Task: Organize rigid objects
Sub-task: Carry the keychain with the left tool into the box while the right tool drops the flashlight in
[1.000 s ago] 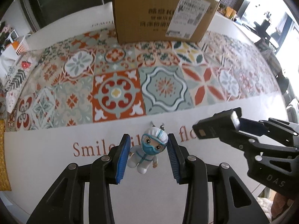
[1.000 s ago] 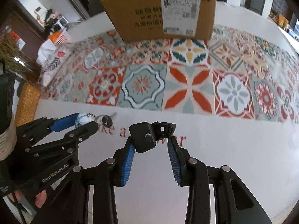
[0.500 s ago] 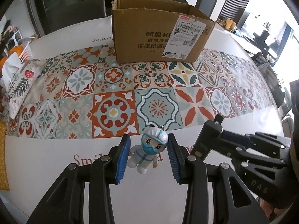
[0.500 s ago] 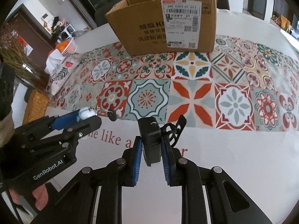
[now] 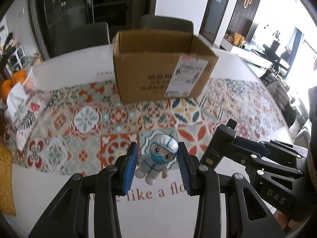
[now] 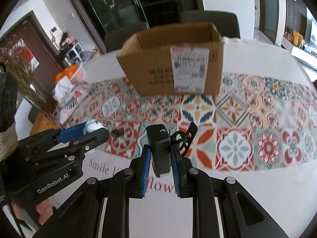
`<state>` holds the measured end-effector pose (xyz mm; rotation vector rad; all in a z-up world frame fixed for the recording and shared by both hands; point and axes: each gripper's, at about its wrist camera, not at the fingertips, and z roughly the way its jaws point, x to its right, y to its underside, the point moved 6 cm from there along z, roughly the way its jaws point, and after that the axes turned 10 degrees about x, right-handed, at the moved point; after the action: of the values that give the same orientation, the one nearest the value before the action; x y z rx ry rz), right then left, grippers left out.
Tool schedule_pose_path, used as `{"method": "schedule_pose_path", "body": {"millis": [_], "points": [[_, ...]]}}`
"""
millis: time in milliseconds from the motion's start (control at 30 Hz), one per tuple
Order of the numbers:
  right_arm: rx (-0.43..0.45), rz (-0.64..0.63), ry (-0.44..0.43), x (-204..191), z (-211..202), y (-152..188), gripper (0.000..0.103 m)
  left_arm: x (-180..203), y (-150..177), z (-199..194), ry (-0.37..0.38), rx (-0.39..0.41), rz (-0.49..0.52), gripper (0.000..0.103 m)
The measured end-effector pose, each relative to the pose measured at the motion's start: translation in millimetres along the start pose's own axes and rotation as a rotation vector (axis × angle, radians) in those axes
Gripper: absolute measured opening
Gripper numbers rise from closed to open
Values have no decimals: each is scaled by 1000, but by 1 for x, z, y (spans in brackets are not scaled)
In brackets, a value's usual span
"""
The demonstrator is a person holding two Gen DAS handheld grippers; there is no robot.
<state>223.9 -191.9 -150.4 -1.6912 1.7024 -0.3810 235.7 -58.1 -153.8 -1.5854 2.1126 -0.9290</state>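
Beyond the blurred cardboard box point(image 5: 162, 67), left tongs point(image 5: 157, 165) pinch a figurine point(image 5: 156, 161), right tongs point(image 6: 159, 158) a black device point(image 6: 159, 148).

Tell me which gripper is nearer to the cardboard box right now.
Neither by any clear margin. The left gripper, holding the figurine keychain, and the right gripper, holding the black clip, both sit side by side short of the cardboard box.

Your left gripper point(image 5: 157, 163) is clamped on the little medic figurine point(image 5: 156, 159), held up off the table. Your right gripper point(image 6: 159, 159) squeezes a black clip-on device point(image 6: 159, 148), both side by side.
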Motion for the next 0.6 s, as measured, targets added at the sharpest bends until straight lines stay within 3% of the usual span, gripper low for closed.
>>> {"method": "schedule_pose_path", "body": {"millis": [600], "points": [[216, -29, -4, -1, -28, -96, 21, 7, -100, -23, -7, 185, 48, 39]]}}
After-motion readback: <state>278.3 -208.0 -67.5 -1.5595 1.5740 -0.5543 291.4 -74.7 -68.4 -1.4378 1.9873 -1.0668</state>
